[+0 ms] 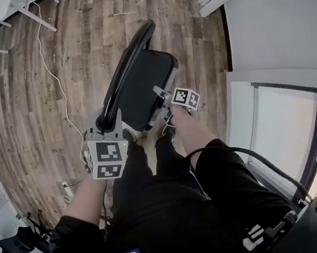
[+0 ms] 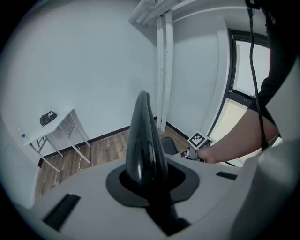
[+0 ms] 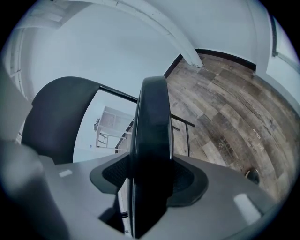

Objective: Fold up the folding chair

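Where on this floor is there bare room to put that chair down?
Bare boards lie left of the cable, and between it and the chair. It is crowded near the black gear at lower left.

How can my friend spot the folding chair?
Start at the wooden floor. In its middle, just ahead of the person's legs, stands the folding chair. It is black and padded, and it alone has the left gripper on its curved back and the right gripper on its seat.

Black chair edge (image 2: 143, 136) between left fingers (image 2: 79, 201)
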